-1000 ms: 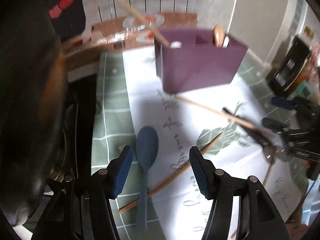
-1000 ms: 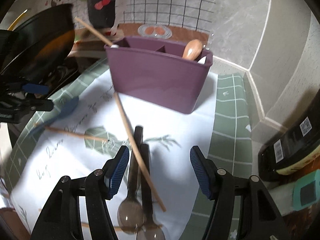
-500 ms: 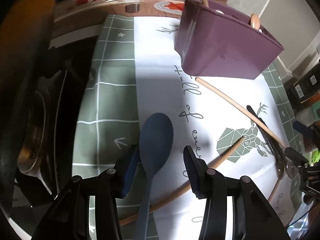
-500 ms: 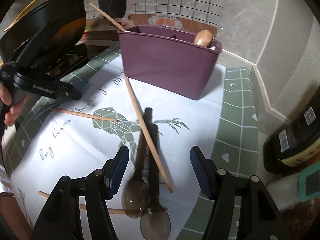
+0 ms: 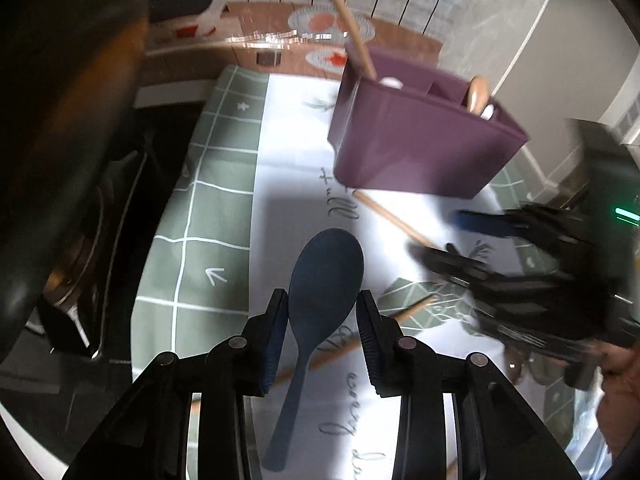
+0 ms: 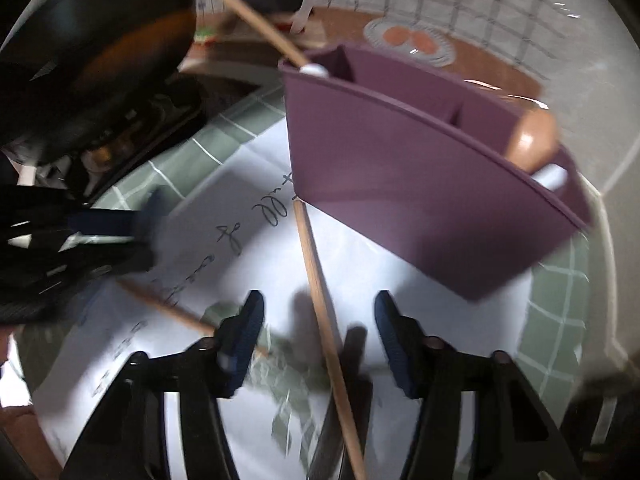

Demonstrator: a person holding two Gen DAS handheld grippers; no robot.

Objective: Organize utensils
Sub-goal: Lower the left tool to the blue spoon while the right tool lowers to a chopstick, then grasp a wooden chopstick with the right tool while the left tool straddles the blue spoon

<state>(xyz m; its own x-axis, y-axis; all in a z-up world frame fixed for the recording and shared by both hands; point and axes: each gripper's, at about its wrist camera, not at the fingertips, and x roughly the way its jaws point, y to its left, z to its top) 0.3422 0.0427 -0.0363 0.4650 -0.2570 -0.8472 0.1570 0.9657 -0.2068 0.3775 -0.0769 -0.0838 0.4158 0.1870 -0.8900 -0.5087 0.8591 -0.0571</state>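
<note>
Left gripper (image 5: 322, 320) closing round blue spoon (image 5: 320, 292), pads not touching; right gripper (image 6: 319, 336) closing over wooden chopstick (image 6: 320, 304) — seen only rightward; not gripping.

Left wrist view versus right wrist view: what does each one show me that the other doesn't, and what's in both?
Only the left wrist view shows the blue spoon whole, lying between the closing jaws of the left gripper, pads not yet pressing it.

Only the right wrist view shows the long wooden chopstick running between the right gripper jaws, which are also closing, untouched.

Both show the purple caddy, with a stick leaning out of it, and the white printed mat.
</note>
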